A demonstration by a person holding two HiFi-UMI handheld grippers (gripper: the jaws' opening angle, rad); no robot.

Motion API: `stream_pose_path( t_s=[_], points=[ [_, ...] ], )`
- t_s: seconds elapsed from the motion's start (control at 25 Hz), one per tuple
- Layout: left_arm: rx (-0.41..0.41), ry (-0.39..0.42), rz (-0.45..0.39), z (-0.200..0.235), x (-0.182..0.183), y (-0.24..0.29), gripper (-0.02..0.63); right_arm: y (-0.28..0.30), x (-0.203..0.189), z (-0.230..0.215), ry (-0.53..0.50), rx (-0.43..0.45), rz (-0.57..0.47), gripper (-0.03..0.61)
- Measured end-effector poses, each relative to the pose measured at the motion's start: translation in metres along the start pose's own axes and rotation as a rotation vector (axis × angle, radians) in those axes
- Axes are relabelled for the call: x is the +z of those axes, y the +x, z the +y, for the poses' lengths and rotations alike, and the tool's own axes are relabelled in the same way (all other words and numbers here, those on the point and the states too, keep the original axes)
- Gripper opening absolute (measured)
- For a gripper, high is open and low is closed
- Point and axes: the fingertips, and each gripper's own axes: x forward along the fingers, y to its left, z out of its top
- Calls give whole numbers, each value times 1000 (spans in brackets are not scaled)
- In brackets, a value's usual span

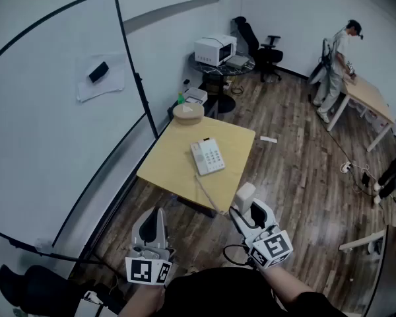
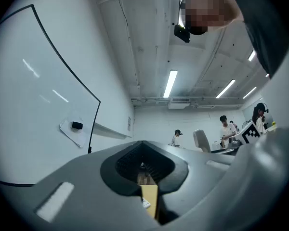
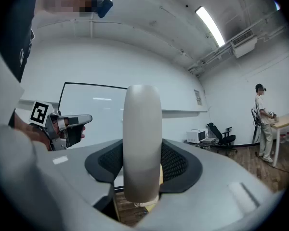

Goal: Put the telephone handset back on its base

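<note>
A white telephone base (image 1: 207, 156) with a keypad lies on the small yellow table (image 1: 165, 167). Its coiled cord (image 1: 208, 193) runs off the near edge to the pale handset (image 1: 245, 195). My right gripper (image 1: 249, 211) is shut on the handset and holds it upright, off the table's near right corner. In the right gripper view the handset (image 3: 142, 138) stands between the jaws and fills the middle. My left gripper (image 1: 154, 222) hovers near the floor side, left of the handset, jaws together and nothing in them (image 2: 144, 174).
A large whiteboard (image 1: 46, 111) stands to the left of the table. A round wooden disc (image 1: 188, 111) sits at the table's far corner. Beyond are a microwave (image 1: 215, 48), an office chair (image 1: 264, 45), and a person (image 1: 333, 65) at another table (image 1: 373, 101).
</note>
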Motion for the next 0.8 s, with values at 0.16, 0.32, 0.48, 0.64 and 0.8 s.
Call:
stream_pose_path(
  t_s=[0.16,0.32,0.48,0.64,0.8],
  points=[
    [-2,4,1,-5,0,1,0,0,-1,-4,10,3,-3,221],
    [1,10,5,-10,-1,0,0,-3,-4,-4,2,17,9,219],
    [2,13,6,-16,-1,0,0,-7,-5,-6,22,30,1,221],
    [3,18,14,-24,-4,2,0,-10,-5,-12,42,35,-7,221],
    [7,25,26,-36,-7,8,0,-11,-5,-23,54,45,-7,221]
  ],
)
